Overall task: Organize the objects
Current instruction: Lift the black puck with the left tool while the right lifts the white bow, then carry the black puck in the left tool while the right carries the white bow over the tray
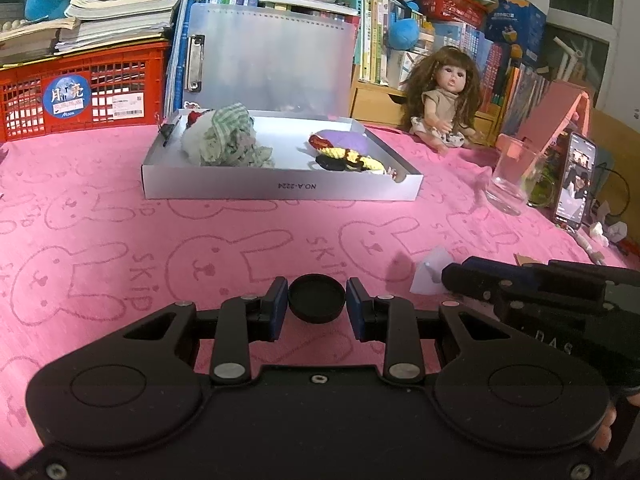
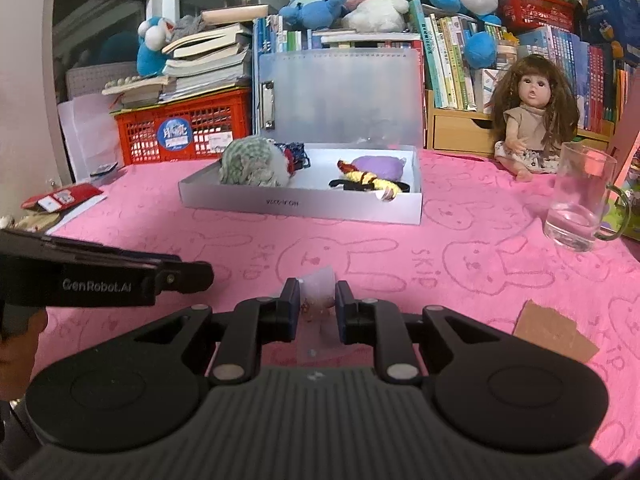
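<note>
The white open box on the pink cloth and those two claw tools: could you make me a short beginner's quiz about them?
1. True or false: the left gripper is closed on a round black lid.
2. What does the right gripper pinch: (a) a small clear plastic bag, (b) a spoon, (c) a book?
3. Which toy sits upright right of the white open box?

Key: 1 true; 2 a; 3 the brown-haired doll.
</note>
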The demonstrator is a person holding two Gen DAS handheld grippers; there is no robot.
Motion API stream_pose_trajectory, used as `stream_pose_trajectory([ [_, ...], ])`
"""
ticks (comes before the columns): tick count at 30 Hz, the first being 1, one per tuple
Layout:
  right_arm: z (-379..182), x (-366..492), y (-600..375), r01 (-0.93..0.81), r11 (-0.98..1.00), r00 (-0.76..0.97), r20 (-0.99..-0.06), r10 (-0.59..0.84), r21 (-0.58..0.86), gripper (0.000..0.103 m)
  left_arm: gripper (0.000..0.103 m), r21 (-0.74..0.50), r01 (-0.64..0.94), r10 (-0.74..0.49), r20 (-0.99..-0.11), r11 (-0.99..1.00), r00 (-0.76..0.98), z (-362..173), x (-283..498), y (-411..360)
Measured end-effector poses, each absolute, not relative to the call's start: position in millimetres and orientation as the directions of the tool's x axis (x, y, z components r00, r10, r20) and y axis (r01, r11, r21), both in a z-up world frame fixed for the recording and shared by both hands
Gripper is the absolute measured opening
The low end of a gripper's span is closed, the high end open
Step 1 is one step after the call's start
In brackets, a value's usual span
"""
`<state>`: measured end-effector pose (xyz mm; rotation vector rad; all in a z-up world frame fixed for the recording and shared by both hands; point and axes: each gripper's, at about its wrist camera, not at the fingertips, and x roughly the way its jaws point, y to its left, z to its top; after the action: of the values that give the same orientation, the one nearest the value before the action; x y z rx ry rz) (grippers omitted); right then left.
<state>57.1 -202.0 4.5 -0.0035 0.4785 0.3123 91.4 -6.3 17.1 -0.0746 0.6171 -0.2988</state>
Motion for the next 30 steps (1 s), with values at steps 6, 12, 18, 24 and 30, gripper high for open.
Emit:
stream_pose_trajectory([
  [6, 15, 70, -201, -0.288, 0.954, 0.848, -0.441, 0.293, 0.080, 0.023, 0.030, -0.149, 0.240, -0.282, -0.553, 0.959, 0.784, 25, 101, -5],
  [12, 27, 85, -199, -0.293, 0.951, 0.848, -0.434, 0.305, 0.095, 0.023, 0.030, -0.151, 0.222, -0.269, -0.542, 0.963, 0.796, 35, 115, -1],
  [18, 35, 97, -198, -0.289, 0.951, 0.852, -0.424, 0.308, 0.109, 0.023, 0.030, -0.154, 0.201, -0.253, -0.538, 0.967, 0.804, 40, 130, 3],
  [24, 41, 111, -200, -0.276, 0.951, 0.854, -0.419, 0.309, 0.140, 0.023, 0.030, -0.157, 0.171, -0.230, -0.547, 0.973, 0.805, 41, 146, 8],
  [30, 43, 126, -206, -0.259, 0.946, 0.848, -0.422, 0.320, 0.197, 0.023, 0.030, -0.156, 0.138, -0.202, -0.558, 0.978, 0.805, 43, 163, 13],
])
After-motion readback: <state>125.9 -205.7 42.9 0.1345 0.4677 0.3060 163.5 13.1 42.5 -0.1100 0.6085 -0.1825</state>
